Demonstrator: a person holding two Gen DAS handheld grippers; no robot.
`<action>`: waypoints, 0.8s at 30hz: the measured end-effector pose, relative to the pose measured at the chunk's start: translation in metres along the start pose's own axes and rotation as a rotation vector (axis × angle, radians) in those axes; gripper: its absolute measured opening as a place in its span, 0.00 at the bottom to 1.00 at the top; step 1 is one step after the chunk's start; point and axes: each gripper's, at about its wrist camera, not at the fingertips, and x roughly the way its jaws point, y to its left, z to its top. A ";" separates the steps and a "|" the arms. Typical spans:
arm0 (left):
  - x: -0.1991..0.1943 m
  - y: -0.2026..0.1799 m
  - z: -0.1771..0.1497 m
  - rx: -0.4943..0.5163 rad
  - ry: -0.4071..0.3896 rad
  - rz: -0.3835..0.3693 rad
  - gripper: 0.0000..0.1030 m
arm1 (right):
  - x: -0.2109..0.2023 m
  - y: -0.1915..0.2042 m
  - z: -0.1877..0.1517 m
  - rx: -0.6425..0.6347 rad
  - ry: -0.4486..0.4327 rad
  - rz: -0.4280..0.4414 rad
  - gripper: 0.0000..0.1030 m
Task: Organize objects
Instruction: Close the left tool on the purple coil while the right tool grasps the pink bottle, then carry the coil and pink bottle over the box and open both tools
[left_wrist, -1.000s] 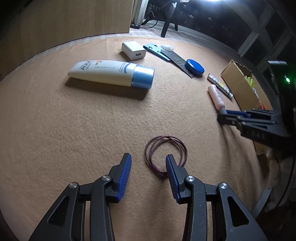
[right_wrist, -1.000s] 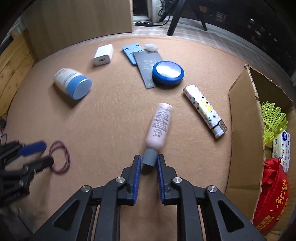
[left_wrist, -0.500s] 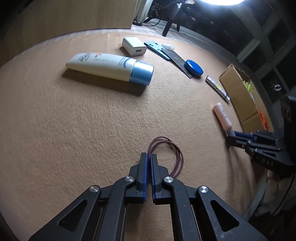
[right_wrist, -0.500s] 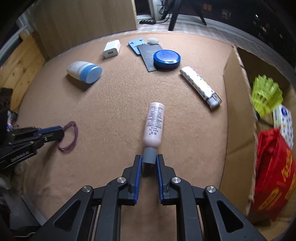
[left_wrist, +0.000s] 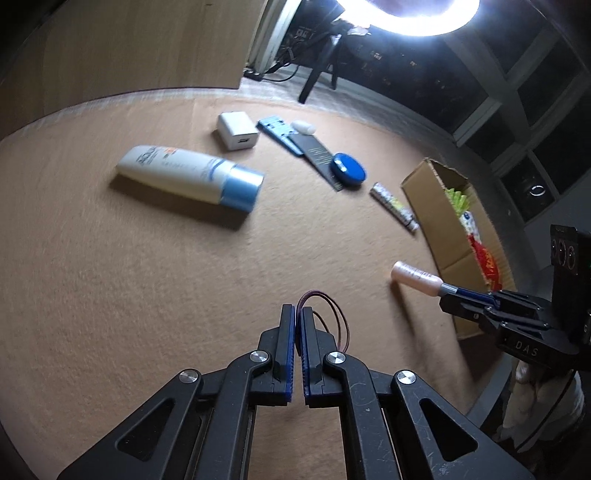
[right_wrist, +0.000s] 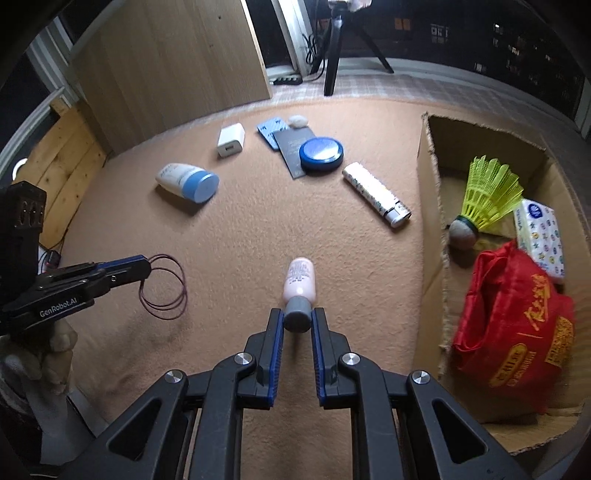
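Observation:
My left gripper is shut on a dark red hair tie and holds it above the tan cloth; it also shows in the right wrist view with the hair tie hanging from it. My right gripper is shut on the grey cap of a small pink bottle, lifted off the cloth; it shows in the left wrist view with the bottle. An open cardboard box stands to the right.
On the cloth lie a white-and-blue tube, a white charger, a blue card, a dark card, a blue round tin and a patterned lighter. The box holds a yellow shuttlecock, tissues and a red bag.
My left gripper closed on the hair tie and lifted it. My right gripper raised the pink bottle off the cloth and drew back toward the box side.

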 end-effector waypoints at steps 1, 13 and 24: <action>0.000 -0.005 0.001 0.010 -0.001 -0.003 0.02 | -0.004 0.000 0.000 -0.006 -0.008 -0.004 0.13; -0.010 -0.062 0.031 0.101 -0.052 -0.080 0.02 | -0.054 -0.016 0.011 0.017 -0.108 -0.021 0.13; 0.008 -0.147 0.062 0.229 -0.061 -0.176 0.02 | -0.098 -0.076 0.005 0.113 -0.184 -0.128 0.13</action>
